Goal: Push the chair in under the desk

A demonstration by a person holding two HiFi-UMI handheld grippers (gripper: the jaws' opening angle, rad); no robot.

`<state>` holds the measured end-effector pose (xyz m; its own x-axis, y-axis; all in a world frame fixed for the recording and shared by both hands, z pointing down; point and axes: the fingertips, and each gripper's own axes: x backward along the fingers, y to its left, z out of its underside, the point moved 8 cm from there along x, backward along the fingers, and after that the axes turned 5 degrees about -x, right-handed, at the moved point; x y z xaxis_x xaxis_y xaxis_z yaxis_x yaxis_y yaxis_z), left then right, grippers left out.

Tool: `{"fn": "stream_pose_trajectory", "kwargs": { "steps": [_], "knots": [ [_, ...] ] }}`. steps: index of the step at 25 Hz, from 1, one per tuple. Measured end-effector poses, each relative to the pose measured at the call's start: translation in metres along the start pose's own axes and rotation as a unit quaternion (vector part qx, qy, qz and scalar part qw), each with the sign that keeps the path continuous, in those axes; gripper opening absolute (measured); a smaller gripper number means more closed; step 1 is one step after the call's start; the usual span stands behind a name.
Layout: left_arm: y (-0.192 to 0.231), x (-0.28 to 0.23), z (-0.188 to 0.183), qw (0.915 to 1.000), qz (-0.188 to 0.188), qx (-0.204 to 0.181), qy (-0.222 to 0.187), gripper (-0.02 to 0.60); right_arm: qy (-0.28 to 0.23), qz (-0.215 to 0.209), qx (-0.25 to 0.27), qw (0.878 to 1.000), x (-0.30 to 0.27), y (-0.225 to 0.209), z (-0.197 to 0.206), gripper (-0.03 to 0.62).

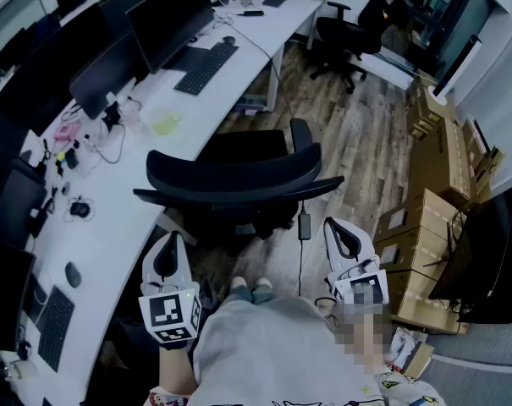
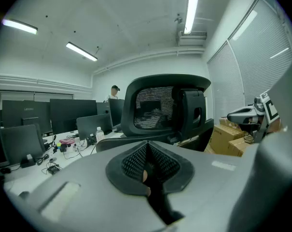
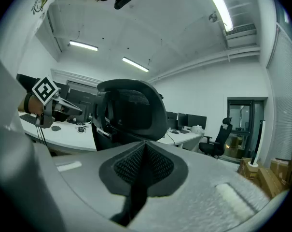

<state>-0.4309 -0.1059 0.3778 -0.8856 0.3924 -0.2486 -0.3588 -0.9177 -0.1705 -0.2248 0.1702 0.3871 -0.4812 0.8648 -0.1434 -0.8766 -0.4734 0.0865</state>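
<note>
At the left we see the long white desk (image 1: pixel 124 227), carrying dark monitors (image 1: pixel 167 15) and a keyboard (image 1: pixel 206 66). Our left gripper (image 1: pixel 169 245) hangs near the desk edge with its jaws pressed together and nothing between them. Ahead of it stands the black chair (image 1: pixel 239 176), on the wooden floor (image 1: pixel 366 150) beside the desk. Its curved backrest faces us and its seat is out from under the desktop. Neither gripper touches it. Our right gripper (image 1: pixel 338 231) sits on the chair's other side, jaws likewise closed and empty. Cardboard boxes (image 1: pixel 425 227) are stacked at the far right.
</note>
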Motion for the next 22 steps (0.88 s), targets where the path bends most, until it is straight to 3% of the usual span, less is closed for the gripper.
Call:
{"fn": "stream_pose_trajectory", "kwargs": {
  "steps": [8,11,22],
  "knots": [
    [0.008,0.001,0.002,0.9996,-0.011,-0.023,-0.011,0.014,0.002,0.006,0.009,1.0,0.0,-0.001,0.001,0.002],
    [0.013,-0.001,0.003,0.9992,-0.012,-0.035,-0.013,0.057,0.0,0.0,0.008,1.0,-0.002,-0.003,-0.001,0.006],
    [0.027,-0.016,0.006,0.9968,-0.001,-0.077,-0.019,0.138,0.008,-0.033,0.021,0.999,-0.017,-0.012,-0.005,0.155]
  ]
}}
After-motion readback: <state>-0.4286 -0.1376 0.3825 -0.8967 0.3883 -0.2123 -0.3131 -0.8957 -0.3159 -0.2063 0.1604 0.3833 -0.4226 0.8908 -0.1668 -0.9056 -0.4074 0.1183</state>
